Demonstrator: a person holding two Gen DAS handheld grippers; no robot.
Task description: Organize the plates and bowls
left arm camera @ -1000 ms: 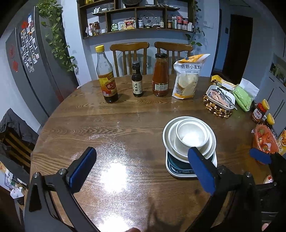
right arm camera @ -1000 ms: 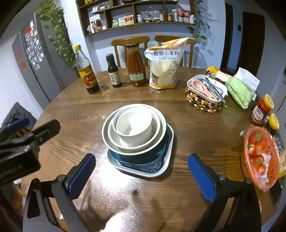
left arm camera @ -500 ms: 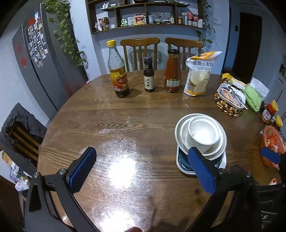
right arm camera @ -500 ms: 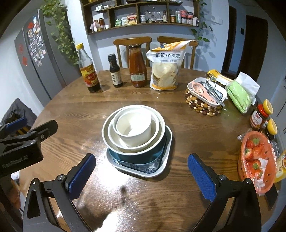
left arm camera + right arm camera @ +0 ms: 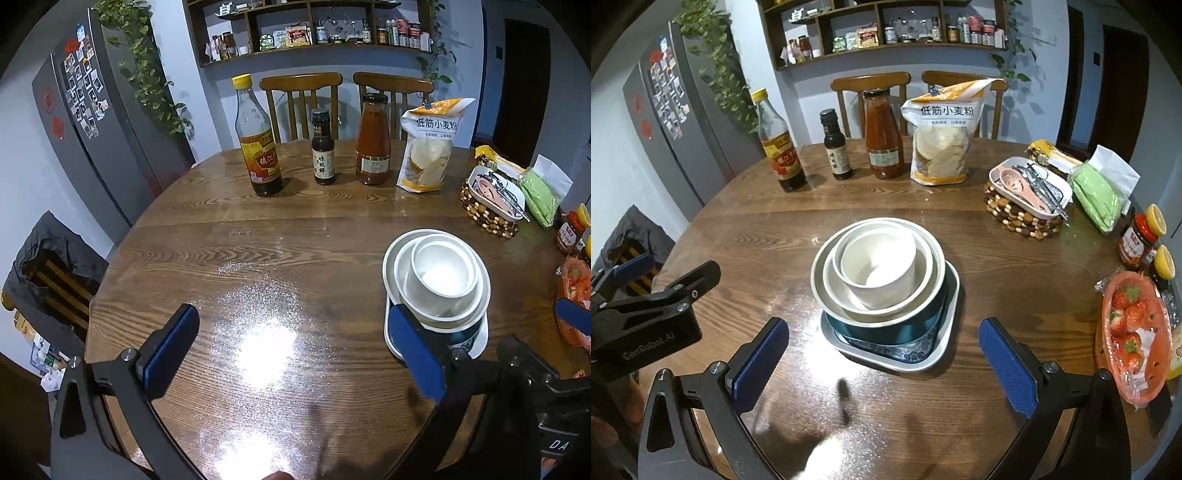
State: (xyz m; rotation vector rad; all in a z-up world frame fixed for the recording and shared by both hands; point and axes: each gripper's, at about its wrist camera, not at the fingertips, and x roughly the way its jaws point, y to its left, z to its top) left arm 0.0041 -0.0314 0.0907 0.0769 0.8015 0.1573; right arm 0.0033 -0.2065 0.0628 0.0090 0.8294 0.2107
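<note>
The right gripper (image 5: 882,365), its blue-padded fingers (image 5: 759,360) spread wide and holding nothing, hangs above the near edge of the round brown wooden table (image 5: 997,266). Just ahead of it, centred between the fingers, sits the stack: a small white cup-like bowl (image 5: 877,271) nested in two wider white bowls (image 5: 827,273), on a teal bowl (image 5: 908,326), on a white rounded-square plate with a blue patterned rim (image 5: 940,352). The left gripper (image 5: 295,354), equally splayed and empty, hovers over bare table, the stack lying to its right, partly behind its right finger (image 5: 415,354). Farther back stand three glass sauce bottles (image 5: 882,134) and a yellow-and-white flour bag (image 5: 942,136).
</note>
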